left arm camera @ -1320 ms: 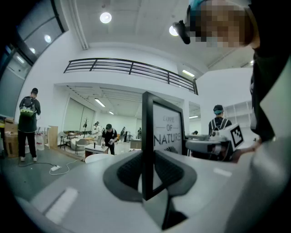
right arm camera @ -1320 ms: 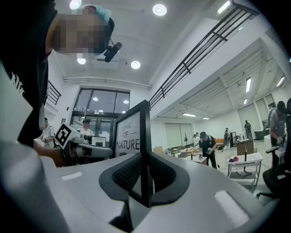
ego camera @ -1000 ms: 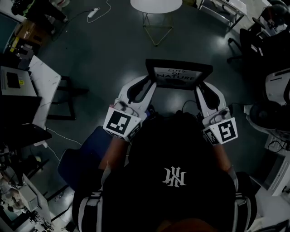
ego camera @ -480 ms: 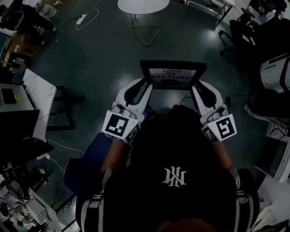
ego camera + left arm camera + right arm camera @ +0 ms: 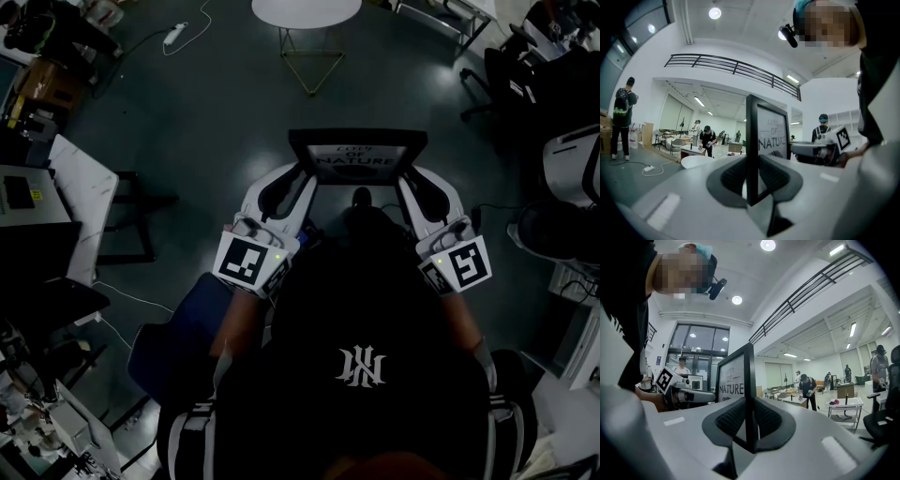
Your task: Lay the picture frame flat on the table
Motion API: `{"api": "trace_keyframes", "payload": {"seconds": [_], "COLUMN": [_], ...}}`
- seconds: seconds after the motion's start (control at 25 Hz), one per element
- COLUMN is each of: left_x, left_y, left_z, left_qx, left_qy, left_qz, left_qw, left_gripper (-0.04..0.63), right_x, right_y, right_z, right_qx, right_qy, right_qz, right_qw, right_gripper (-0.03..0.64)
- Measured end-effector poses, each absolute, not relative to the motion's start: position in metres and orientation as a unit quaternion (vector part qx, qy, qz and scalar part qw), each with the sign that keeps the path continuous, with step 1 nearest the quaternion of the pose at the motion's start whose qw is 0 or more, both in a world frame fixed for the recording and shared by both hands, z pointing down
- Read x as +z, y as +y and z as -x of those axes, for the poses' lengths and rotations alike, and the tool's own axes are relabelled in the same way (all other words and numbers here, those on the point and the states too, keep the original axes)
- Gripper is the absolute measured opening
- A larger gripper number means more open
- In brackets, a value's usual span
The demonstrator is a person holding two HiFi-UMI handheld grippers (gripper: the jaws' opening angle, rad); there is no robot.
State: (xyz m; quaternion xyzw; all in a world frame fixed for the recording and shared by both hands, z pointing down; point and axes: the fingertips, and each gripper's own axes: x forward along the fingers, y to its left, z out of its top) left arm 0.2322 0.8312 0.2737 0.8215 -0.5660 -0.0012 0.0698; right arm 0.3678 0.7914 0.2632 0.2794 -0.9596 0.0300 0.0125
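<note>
A black picture frame (image 5: 359, 152) with a white print reading "NATURE" is held upright in the air in front of the person, above the dark floor. My left gripper (image 5: 306, 184) is shut on its left edge and my right gripper (image 5: 409, 186) is shut on its right edge. In the left gripper view the frame's edge (image 5: 752, 154) stands clamped between the two dark pads, with the print (image 5: 773, 133) facing right. In the right gripper view the frame's edge (image 5: 750, 394) is pinched the same way. No table lies under the frame.
A round white table (image 5: 306, 11) on thin legs stands ahead on the floor. A white desk (image 5: 80, 197) is at the left, office chairs (image 5: 544, 234) at the right. A power strip with cable (image 5: 176, 36) lies far left. Other people stand in the hall.
The frame and both grippers have come a little nearer to the person and lower in the view since a second ago. Both grips are unchanged.
</note>
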Motion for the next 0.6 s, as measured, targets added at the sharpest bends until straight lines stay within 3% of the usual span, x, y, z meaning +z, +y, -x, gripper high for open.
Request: {"api": "trace_keyframes", "payload": {"seconds": [0.6], "left_x": [0.270], "left_y": [0.733], "left_z": [-0.230], "left_qx": [0.032], "left_qy": [-0.594], "left_qz": [-0.801], "left_qw": [0.069], "left_gripper": [0.075], "right_x": [0.269], "right_y": [0.683], "right_z": [-0.363], "right_qx": [0.050], "right_qy": [-0.968], "right_qz": [-0.244], "right_qw": [-0.012], "right_gripper": [0.054]}}
